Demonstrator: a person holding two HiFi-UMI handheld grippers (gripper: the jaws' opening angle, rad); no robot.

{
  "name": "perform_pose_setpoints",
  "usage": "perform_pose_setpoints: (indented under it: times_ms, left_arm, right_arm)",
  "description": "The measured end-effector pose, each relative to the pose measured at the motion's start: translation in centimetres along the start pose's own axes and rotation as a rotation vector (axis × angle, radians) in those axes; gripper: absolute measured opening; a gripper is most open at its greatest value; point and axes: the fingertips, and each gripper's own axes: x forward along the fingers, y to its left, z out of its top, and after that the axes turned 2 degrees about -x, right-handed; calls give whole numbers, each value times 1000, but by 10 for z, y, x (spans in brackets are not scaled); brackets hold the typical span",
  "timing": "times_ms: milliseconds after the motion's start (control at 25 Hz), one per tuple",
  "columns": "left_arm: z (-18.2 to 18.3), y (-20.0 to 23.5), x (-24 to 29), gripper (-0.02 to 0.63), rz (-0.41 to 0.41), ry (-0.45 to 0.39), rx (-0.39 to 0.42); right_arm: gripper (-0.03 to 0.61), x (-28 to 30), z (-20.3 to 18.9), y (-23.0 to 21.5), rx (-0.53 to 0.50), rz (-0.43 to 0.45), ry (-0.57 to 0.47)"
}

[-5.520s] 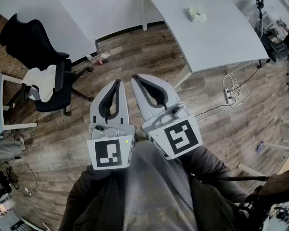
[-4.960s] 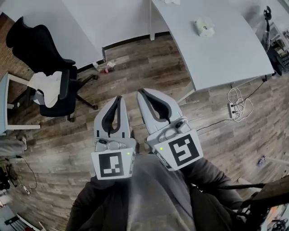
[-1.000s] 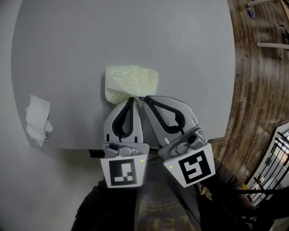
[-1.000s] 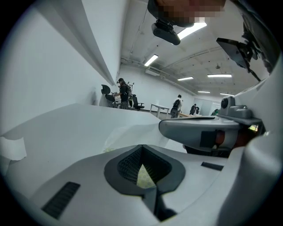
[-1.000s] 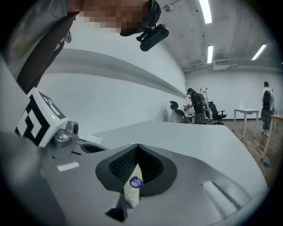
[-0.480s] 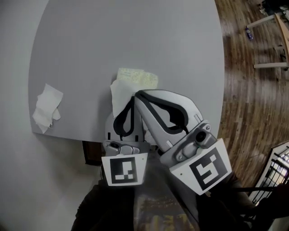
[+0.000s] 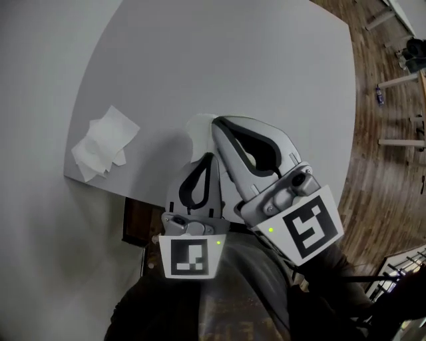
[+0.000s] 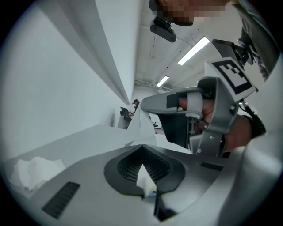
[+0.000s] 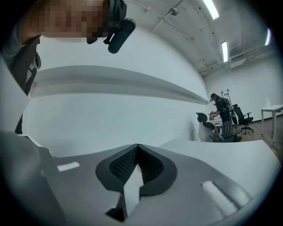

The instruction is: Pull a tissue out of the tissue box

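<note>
Mid-pull: left tool (image 7: 211, 157) and right tool (image 7: 217, 123) both clamped on tissue (image 7: 197, 130) near desk's (image 7: 219, 60) 6 o'clock edge, box hidden; next lift it clear.

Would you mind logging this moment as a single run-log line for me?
right gripper: shut on tissue | left gripper: shut, apparently on tissue box edge | table: crumpled tissue at left

A: what kind of site is this?
B: open-plan office or lab: ceiling strip lights (image 9: 211, 9), swivel chairs (image 9: 242, 117), white desk (image 9: 273, 107), big grey table (image 7: 266, 80), wood-plank floor (image 7: 386, 153)
</note>
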Motion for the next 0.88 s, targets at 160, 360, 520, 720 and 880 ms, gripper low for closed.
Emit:
perform_pose_setpoints:
  times_ms: [160,360,520,720,880]
  left_arm:
    - [7,85,-20,-1,67,22,-17]
    - [10,173,-57,-2,210,7,-57]
    - [1,216,-83,-1,287,13,-93]
    - [-14,237,-108,-2,355,29,-112]
    - [-26,238,-121,-2,392,43,-106]
  right_arm:
    - [2,92,-3,30,-2,27,4]
    - [3,178,12,75,-17,88,-32]
    - [3,204,16,104,-34,119,-83]
    - [3,210,-46,147,-45,212,-8]
    - [3,211,-109,173,-78,275,108]
